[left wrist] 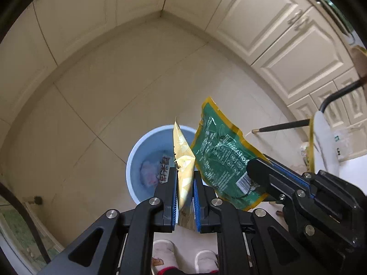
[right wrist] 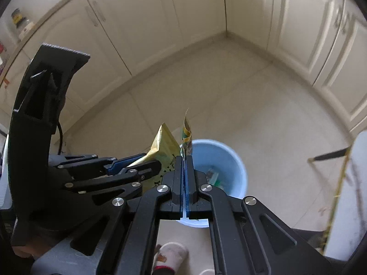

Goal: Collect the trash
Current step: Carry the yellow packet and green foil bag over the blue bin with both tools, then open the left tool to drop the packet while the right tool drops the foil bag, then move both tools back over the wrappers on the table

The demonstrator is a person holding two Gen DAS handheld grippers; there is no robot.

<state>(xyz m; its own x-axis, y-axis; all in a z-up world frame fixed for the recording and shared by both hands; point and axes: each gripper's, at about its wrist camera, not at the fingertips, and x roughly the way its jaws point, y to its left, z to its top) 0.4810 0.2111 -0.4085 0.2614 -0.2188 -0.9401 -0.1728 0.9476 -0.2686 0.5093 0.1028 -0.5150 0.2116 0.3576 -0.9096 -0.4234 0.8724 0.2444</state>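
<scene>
A light blue bin (left wrist: 142, 160) stands on the tiled floor below both grippers, with some wrappers inside; it also shows in the right wrist view (right wrist: 229, 160). My left gripper (left wrist: 185, 171) is shut on a yellow snack wrapper (left wrist: 183, 160), held above the bin. My right gripper (right wrist: 185, 158) is shut on a green wrapper with a yellow border (right wrist: 187, 137), seen edge-on there. In the left wrist view the right gripper (left wrist: 259, 167) holds that green wrapper (left wrist: 220, 151) just right of the yellow one. The left gripper (right wrist: 151, 162) with the yellow wrapper (right wrist: 164, 146) shows left of my right gripper.
Cream cabinet doors (left wrist: 275, 34) line the walls around a floor corner (right wrist: 226, 35). A white table edge (left wrist: 325, 142) with a black leg (left wrist: 282, 127) is at the right. The person's slippered feet (left wrist: 165, 256) are below the grippers.
</scene>
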